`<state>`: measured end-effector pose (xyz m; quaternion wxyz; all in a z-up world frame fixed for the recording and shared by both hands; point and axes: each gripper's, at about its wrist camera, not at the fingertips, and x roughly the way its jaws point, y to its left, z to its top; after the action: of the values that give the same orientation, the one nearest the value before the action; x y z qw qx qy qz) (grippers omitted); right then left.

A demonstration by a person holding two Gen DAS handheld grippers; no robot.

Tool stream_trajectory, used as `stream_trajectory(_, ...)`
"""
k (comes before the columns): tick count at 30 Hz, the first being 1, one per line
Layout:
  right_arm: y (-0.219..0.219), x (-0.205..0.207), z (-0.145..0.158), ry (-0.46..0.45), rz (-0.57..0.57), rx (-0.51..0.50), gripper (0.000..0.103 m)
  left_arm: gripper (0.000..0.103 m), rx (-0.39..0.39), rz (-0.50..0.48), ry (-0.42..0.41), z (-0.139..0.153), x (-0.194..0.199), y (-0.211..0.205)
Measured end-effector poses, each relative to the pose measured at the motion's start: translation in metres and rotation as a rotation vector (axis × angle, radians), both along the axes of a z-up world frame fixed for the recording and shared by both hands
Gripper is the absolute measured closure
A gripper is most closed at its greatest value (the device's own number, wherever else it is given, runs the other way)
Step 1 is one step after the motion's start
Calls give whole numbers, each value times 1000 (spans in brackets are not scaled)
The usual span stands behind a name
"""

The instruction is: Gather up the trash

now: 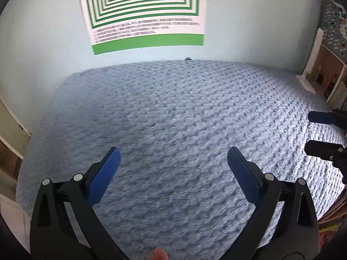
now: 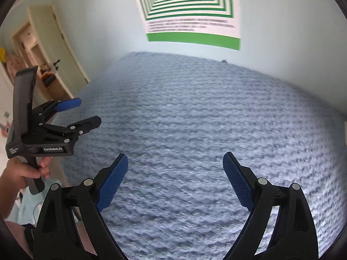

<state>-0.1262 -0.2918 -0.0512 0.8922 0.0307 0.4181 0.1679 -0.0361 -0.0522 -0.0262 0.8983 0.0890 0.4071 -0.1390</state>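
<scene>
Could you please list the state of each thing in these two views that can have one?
left gripper: open, holding nothing.
right gripper: open, holding nothing.
blue blanket: spread flat, no trash visible on it.
green-striped poster: fixed on the wall.
cabinet door: open.

Left gripper (image 1: 173,153): jaws spread wide, blue pads (image 1: 104,175) facing each other with nothing between them, a fingertip (image 1: 159,255) showing at the bottom edge of its own view; seen from the right wrist view it is held upright at the left, jaws apart and pointing to the right, and the left hand (image 2: 20,176) is wrapped around its handle. Right gripper (image 2: 175,158): jaws likewise spread wide and holding nothing, textured blue pads (image 2: 111,183) angled outward; in the left wrist view its two fingertips enter from the right edge, one above the other, apart.
</scene>
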Motion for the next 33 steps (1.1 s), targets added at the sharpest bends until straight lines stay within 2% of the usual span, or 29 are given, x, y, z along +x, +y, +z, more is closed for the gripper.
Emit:
stream_trajectory(6,-26,-6,-1,-5,-129,1,15,7,-4,-64,16,-2,10,-35)
stream_trajectory(13,-30,-13,-1,-6,-242,26,15,7,17,-140,21,-3,18,-56)
stream_trajectory(16,-31,-12,-3,-5,-282,46,15,7,41,-141,22,-6,23,-60)
stream_trajectory(19,-31,-13,-4,-4,-305,52,15,7,63,-135,24,-8,26,-61)
stream_trajectory(23,-32,-15,-6,-4,-332,55,15,7,36,-135,22,-8,31,-58)
stream_trajectory(33,-38,-11,-9,7,-354,62,15,7,43,-122,28,-13,40,-54)
